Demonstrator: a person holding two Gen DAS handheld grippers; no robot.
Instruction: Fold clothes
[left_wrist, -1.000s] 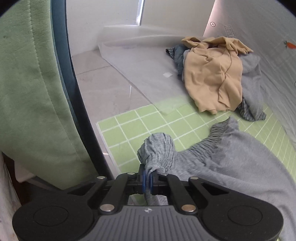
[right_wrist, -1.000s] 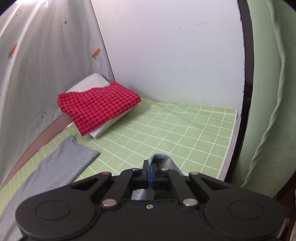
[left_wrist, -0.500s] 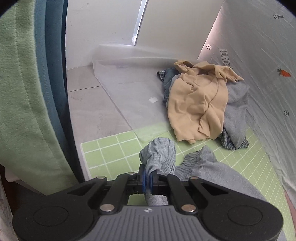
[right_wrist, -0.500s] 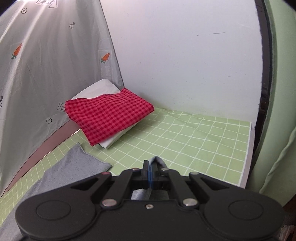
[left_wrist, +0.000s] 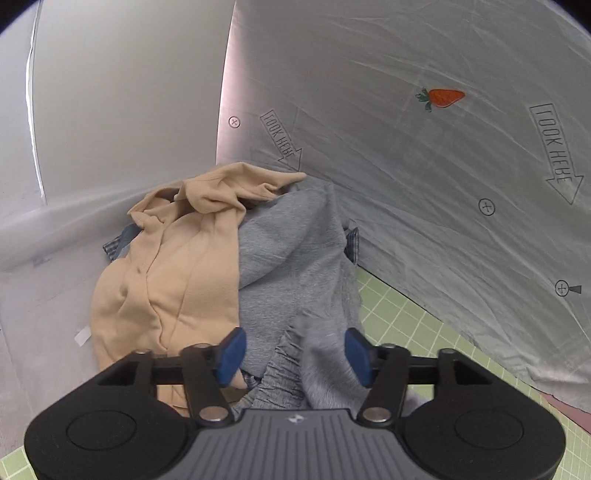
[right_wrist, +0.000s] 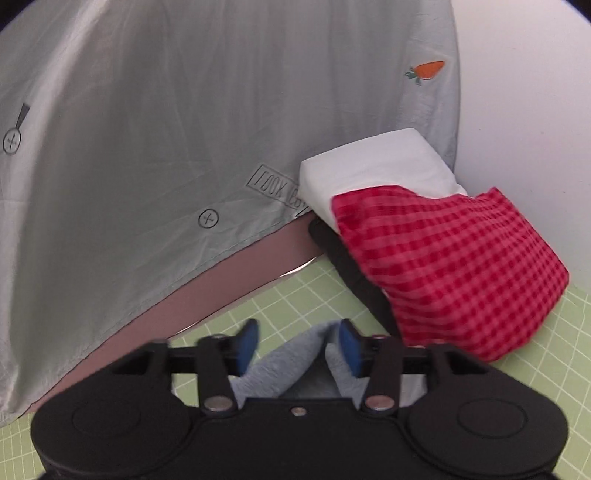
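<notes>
both grippers' jaws opening, grey garment (right_wrist: 295, 354) between

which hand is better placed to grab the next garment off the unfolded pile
Left. The left gripper faces the pile directly, with the tan garment and grey top just beyond its opening jaws. The right gripper, jaws also opening, faces the red checked stack, already folded, with no loose pile in view.

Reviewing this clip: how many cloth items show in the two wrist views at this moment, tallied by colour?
Tan: 1, the tan garment on top of the heap.
Grey: 2, the grey sweatshirt in the heap and the grey garment between the opening jaws.
Blue plaid: 1, the plaid piece, mostly buried.
Red check: 1, the folded red cloth.
White: 1, the folded white piece.
Total: 6
</notes>
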